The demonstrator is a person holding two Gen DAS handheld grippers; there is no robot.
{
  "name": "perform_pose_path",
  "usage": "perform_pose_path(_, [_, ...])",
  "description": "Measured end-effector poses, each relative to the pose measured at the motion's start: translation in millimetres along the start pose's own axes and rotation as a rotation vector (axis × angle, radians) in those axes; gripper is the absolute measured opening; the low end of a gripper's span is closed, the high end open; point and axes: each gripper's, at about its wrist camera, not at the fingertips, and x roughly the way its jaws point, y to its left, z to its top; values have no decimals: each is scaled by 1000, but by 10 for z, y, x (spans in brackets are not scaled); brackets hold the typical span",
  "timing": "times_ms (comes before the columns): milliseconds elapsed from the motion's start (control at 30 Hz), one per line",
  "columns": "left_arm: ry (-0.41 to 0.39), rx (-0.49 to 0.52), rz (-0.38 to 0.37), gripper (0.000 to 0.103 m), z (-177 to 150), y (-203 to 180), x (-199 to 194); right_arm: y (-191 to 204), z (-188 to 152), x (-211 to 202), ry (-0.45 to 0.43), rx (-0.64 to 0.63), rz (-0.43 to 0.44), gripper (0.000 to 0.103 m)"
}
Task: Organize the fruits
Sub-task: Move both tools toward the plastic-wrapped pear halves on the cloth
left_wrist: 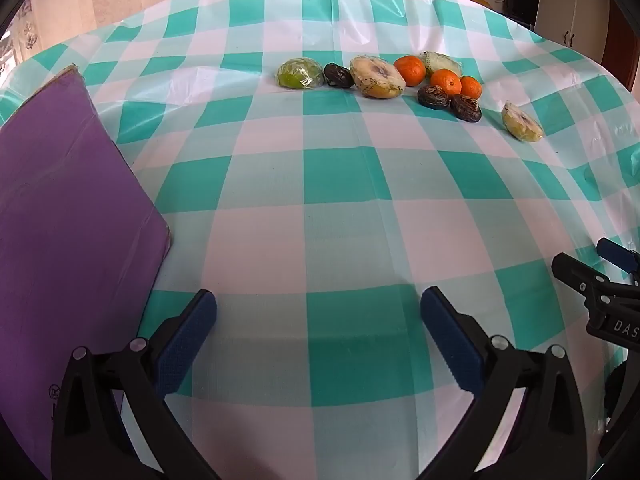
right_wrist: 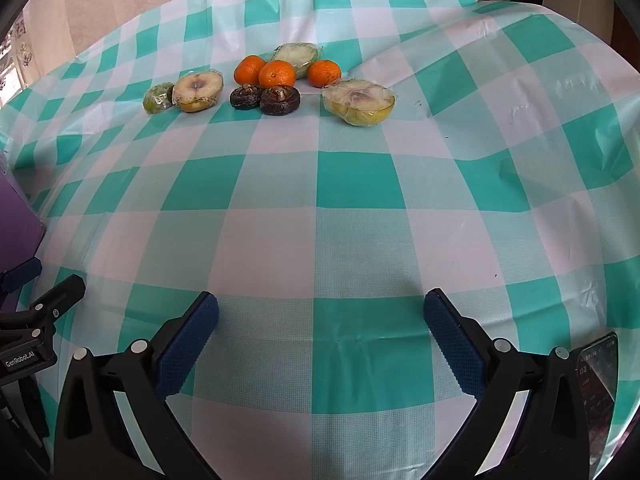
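Observation:
A group of fruit lies at the far side of the checked tablecloth: three oranges (right_wrist: 276, 74), dark brown round fruits (right_wrist: 280, 100), and several cut fruit halves in plastic wrap, such as the one nearest the right (right_wrist: 359, 103) and one further left (right_wrist: 198, 91). In the left wrist view the oranges (left_wrist: 409, 70), dark fruits (left_wrist: 433, 97) and wrapped halves (left_wrist: 377, 77) show too, with one half apart at the right (left_wrist: 522, 121). My left gripper (left_wrist: 318, 338) is open and empty above the near cloth. My right gripper (right_wrist: 320, 340) is open and empty, far from the fruit.
A purple board (left_wrist: 68, 208) lies on the table at the left. The right gripper's body (left_wrist: 600, 296) shows at the left wrist view's right edge. A phone (right_wrist: 598, 380) lies at the near right. The teal-and-white tablecloth (right_wrist: 320, 208) has wrinkles at the right.

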Motion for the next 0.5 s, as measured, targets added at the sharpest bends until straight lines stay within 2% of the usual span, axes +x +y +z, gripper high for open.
perform_pose_path(500, [15, -27, 22, 102, 16, -42, 13, -1, -3, 5, 2, 3, 4, 99])
